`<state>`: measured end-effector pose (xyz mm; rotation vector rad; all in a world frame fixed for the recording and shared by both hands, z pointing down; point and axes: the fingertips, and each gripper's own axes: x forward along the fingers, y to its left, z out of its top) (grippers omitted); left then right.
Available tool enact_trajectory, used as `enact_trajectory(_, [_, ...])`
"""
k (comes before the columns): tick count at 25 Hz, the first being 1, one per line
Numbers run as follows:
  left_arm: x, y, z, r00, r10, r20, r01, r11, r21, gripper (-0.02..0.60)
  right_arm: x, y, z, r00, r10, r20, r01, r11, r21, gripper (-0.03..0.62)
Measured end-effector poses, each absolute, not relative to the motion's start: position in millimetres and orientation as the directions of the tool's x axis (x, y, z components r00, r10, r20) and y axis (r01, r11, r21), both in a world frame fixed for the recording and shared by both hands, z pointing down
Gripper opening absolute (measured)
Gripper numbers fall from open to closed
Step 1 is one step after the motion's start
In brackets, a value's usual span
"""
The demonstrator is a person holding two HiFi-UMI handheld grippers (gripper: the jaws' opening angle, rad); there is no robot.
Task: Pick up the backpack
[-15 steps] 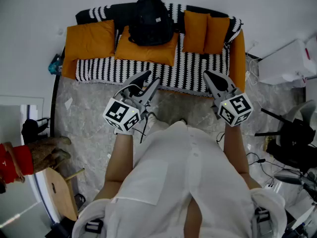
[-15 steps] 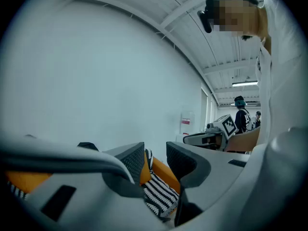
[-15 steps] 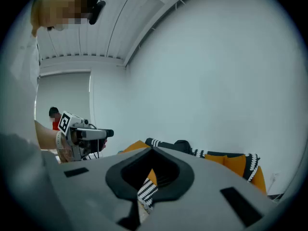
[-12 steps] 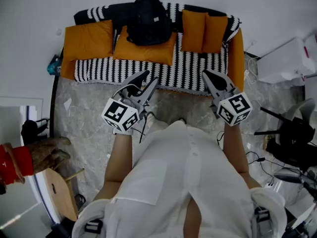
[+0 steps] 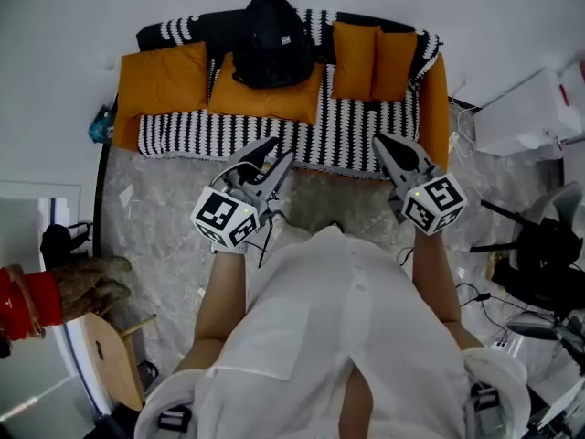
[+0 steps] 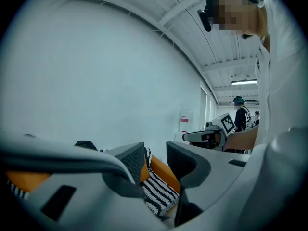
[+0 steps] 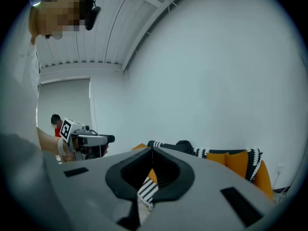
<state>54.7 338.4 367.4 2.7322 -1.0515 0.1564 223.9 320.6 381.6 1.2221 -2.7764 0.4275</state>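
1. My left gripper [image 5: 277, 151] sits at about eleven o'clock from my chest in the head view. Its jaws stand apart with nothing between them; in the left gripper view [image 6: 155, 153] only the sofa shows through the gap.
2. My right gripper [image 5: 384, 142] is at about one o'clock from my chest. Its jaws are pressed together and hold nothing, as the right gripper view [image 7: 150, 150] shows.
3. The black fabric backpack [image 5: 271, 30] lies at twelve o'clock in the head view, well apart from both grippers. It rests on the black-and-white striped sofa [image 5: 356, 131], leaning at the backrest with its lower part on a flat orange cushion [image 5: 274, 99].
4. A larger orange cushion [image 5: 163, 79] lies at the backpack's nine o'clock. A pair of upright orange cushions [image 5: 373, 59] stands at its three o'clock.
5. A grey marbled floor [image 5: 155, 236] runs between the sofa and me. A round wooden stool [image 5: 111, 359] stands at eight o'clock in the head view.
6. Against half a second ago, almost nothing differs. Both grippers sit at the same places with the same jaw settings. The backpack has not shifted on its cushion. The sofa only sits a touch higher in the head view.
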Motion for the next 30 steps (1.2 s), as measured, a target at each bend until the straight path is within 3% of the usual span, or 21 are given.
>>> enact_trajectory(15, [30.1, 311.2, 381.9, 0.718, -0.674, 0.173, -0.696, -0.692, 0.192, 0.155, 201.6, 286.1, 398.3, -0.694, -0.683, 0.228, -0.720, 0.656, -0.227, 0.018])
enact_trajectory(30, [-56.8, 196.7, 383.7, 0.732, -0.666, 0.147, -0.681, -0.701, 0.211, 0.155, 107.3, 180.4, 397.0, -0.679, -0.682, 0.274, -0.733, 0.654, -0.189, 0.019])
